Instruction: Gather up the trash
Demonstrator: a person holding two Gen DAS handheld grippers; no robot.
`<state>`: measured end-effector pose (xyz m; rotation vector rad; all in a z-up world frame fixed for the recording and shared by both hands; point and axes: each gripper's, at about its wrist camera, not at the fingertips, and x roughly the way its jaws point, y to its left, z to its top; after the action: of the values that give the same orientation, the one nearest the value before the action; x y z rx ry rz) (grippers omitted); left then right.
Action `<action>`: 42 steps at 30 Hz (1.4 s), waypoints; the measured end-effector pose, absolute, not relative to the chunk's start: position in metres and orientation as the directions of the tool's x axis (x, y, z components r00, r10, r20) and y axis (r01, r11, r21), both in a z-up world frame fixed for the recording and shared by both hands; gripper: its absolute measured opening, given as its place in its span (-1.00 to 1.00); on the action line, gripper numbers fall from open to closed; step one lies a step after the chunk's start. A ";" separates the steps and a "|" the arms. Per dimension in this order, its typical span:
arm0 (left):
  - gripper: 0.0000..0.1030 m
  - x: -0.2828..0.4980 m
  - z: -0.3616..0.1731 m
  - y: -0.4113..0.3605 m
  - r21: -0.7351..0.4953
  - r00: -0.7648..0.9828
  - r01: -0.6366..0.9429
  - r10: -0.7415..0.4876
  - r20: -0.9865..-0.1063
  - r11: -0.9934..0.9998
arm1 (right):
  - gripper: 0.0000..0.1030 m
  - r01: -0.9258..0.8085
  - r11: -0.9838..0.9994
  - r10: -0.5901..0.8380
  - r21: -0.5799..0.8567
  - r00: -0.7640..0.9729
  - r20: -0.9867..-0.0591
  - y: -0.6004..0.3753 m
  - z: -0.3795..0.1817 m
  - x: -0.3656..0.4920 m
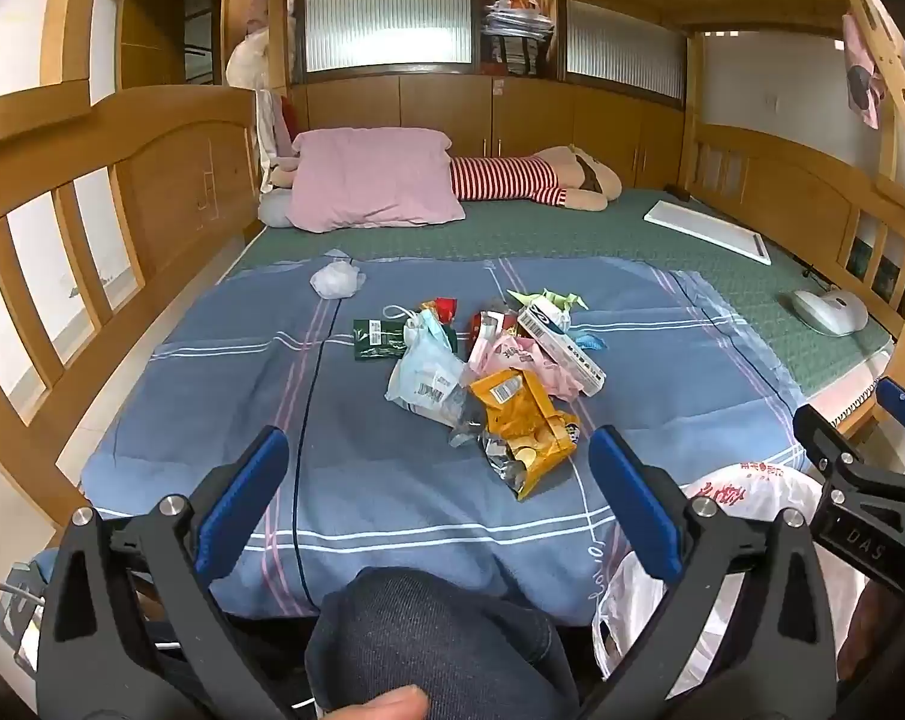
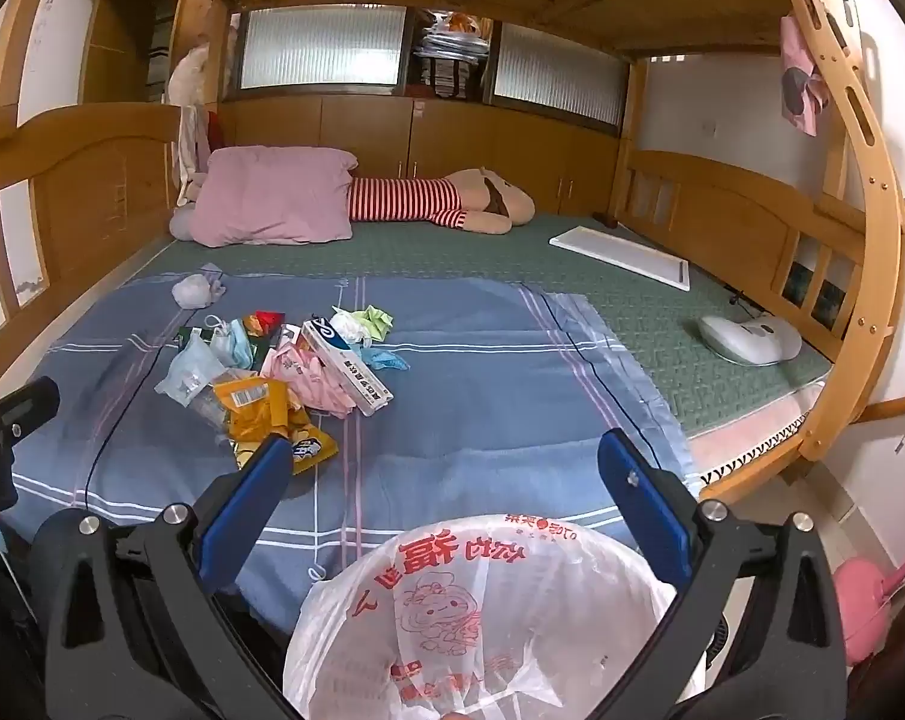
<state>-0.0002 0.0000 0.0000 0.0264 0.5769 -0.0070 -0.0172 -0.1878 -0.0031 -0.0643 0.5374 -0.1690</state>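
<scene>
Yellow snack bag (image 1: 521,420) lies lengthwise toward the wide-jawed left gripper (image 1: 437,474); right gripper (image 2: 452,480) jaws wide too.

The white plastic bag (image 2: 482,618) is cut off by the bottom edge of the right wrist view, so its lower part cannot be seen. Beyond the bag, in the trash pile (image 2: 272,372), wrappers overlap and hide one another; their print is too small to read. The right tool (image 1: 860,468) runs off the frame's right edge beside the bag
</scene>
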 end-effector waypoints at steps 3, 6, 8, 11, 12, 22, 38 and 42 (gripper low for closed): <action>0.94 0.000 0.000 0.000 0.022 0.837 0.015 0.000 -0.548 1.000 | 0.94 0.140 0.986 -0.165 -0.087 0.841 -0.515 -0.188 -0.004 -0.017; 0.94 -0.001 0.001 0.000 0.021 0.835 0.015 -0.001 -0.550 1.000 | 0.94 0.138 0.987 -0.163 -0.087 0.842 -0.515 -0.188 -0.005 -0.017; 0.94 0.000 0.000 0.000 0.021 0.834 0.015 -0.001 -0.552 1.000 | 0.94 0.135 0.987 -0.160 -0.086 0.842 -0.516 -0.188 -0.005 -0.016; 0.94 0.000 0.000 0.000 0.022 0.834 0.015 0.000 -0.552 1.000 | 0.94 0.134 0.987 -0.162 -0.091 0.843 -0.514 -0.189 -0.004 -0.020; 0.94 0.000 0.000 0.000 0.022 0.833 0.015 -0.001 -0.553 1.000 | 0.94 0.134 0.987 -0.161 -0.090 0.842 -0.515 -0.190 -0.004 -0.019; 0.94 0.003 -0.002 0.001 0.025 0.830 0.017 -0.001 -0.558 1.000 | 0.94 0.136 0.986 -0.165 -0.093 0.840 -0.517 -0.189 -0.009 -0.017; 0.94 0.005 -0.006 -0.004 0.035 0.821 0.021 0.002 -0.570 0.999 | 0.94 0.151 0.985 -0.175 -0.090 0.838 -0.517 -0.194 -0.008 -0.018; 0.94 0.004 -0.006 -0.006 0.042 0.821 0.024 0.004 -0.571 0.999 | 0.94 0.152 0.984 -0.176 -0.088 0.840 -0.514 -0.194 -0.008 -0.018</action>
<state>0.0044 -0.0060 -0.0058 0.0485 0.6083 -0.0105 -0.0183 -0.1944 -0.0077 -0.0444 0.5470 -0.1735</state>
